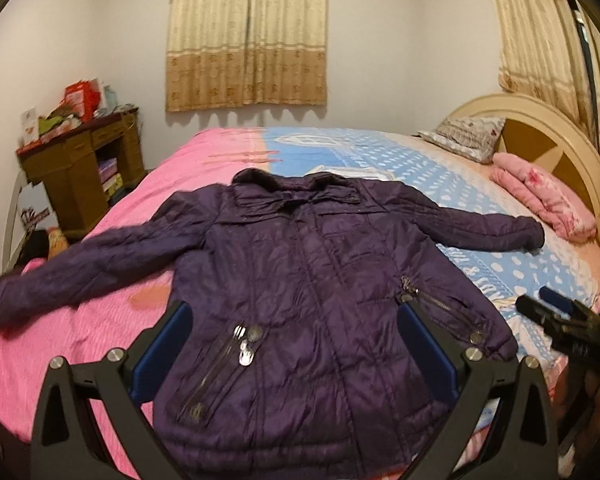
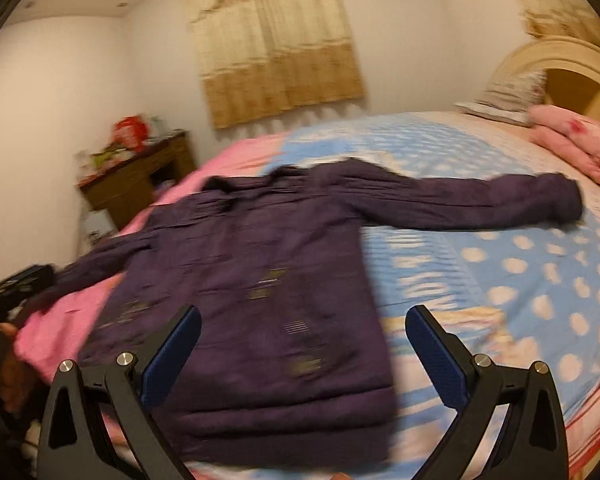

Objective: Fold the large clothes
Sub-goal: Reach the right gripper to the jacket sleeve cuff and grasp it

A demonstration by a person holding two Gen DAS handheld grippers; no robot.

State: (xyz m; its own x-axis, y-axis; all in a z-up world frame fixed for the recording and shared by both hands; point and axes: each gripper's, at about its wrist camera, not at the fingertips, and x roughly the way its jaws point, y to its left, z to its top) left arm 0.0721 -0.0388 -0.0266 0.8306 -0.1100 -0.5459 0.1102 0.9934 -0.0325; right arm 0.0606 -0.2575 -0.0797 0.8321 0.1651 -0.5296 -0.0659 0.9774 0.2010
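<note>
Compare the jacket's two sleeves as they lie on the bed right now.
The sleeve by the headboard lies on the blue dotted part of the bedspread; the sleeve toward the desk lies on the pink part. The headboard-side sleeve ends well inside the bed; the desk-side sleeve's cuff reaches the bed's edge. Both are spread out flat from the purple jacket, unfolded, and neither gripper touches them.

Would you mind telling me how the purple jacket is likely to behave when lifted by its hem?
The purple jacket looks quilted and puffy, so probably light but floppy, sagging between grip points. Its slightly shiny shell may slip. The spread sleeves would likely dangle.
</note>
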